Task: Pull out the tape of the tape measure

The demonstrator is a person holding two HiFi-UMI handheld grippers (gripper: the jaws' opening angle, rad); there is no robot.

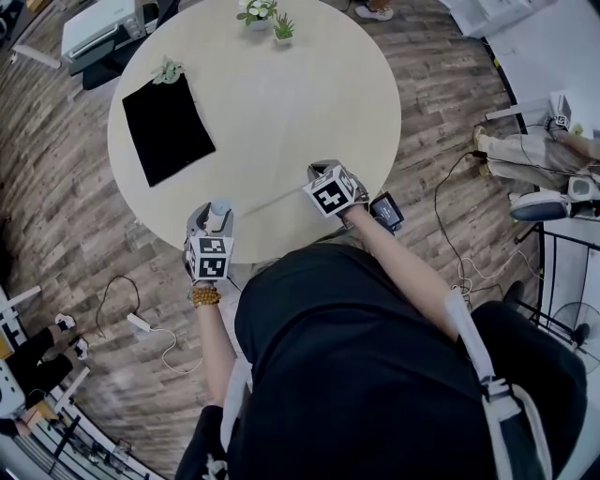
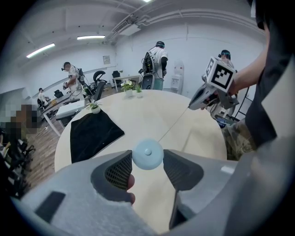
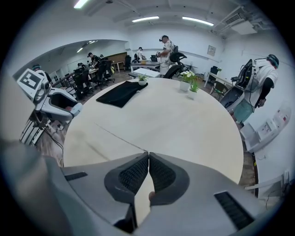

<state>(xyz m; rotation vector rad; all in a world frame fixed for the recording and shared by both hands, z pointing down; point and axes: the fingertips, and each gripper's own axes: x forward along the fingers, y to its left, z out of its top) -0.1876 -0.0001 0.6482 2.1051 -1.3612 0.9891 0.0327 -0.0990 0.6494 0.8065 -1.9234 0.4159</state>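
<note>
One round tape measure (image 2: pixel 147 152) sat clasped in the left tongs (image 2: pixel 147 156) above the tabletop (image 1: pixel 281 103). Its extended tape (image 3: pixel 120 137) was pinched by the right tongs (image 3: pixel 148 154).

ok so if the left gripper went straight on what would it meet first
Probably nothing soon: bare table lies ahead, black cloth off to the left. The small potted plants at the far edge come first, though depth is unclear.

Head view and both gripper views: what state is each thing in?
tape measure: clamped between the left gripper jaws.
tape: pulled out, stretched across to the right gripper.
right gripper: shut on the tape's end.
black cloth: lying flat on the table.
potted plants: upright.
</note>
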